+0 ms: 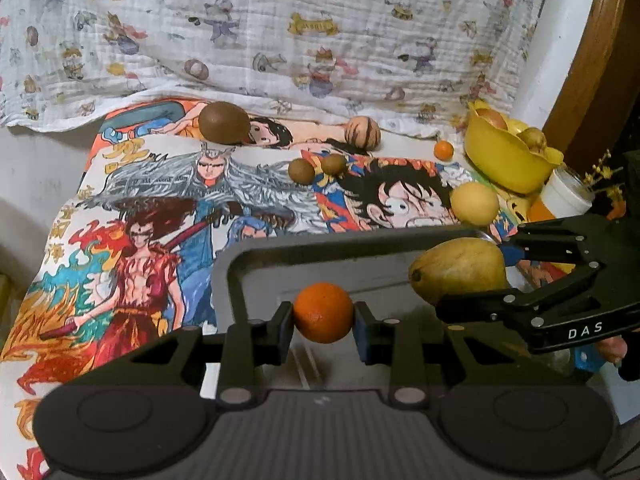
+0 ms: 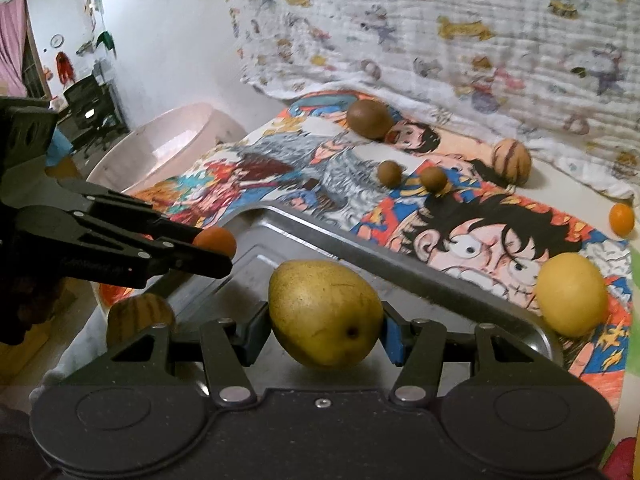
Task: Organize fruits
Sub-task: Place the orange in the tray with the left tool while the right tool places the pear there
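My left gripper [image 1: 323,314] is shut on a small orange [image 1: 323,312] and holds it over a metal tray [image 1: 256,252]. My right gripper [image 2: 325,326] is shut on a yellow-green pear [image 2: 324,314], also over the tray [image 2: 420,268]. The pear shows in the left wrist view [image 1: 460,270] at the right, and the orange shows in the right wrist view [image 2: 216,240] at the left. On the cartoon cloth [image 1: 140,208] lie a large brown fruit [image 1: 224,122], two small brown fruits [image 1: 301,170], a striped fruit [image 1: 362,131], a tiny orange [image 1: 444,150] and a yellow round fruit [image 1: 475,203].
A yellow bowl [image 1: 504,156] with fruit stands at the back right beside a white cup [image 1: 566,194]. A printed blanket [image 1: 280,32] hangs behind. A pink tub [image 2: 168,148] sits left of the table. A striped fruit [image 2: 140,318] lies near the tray's left side.
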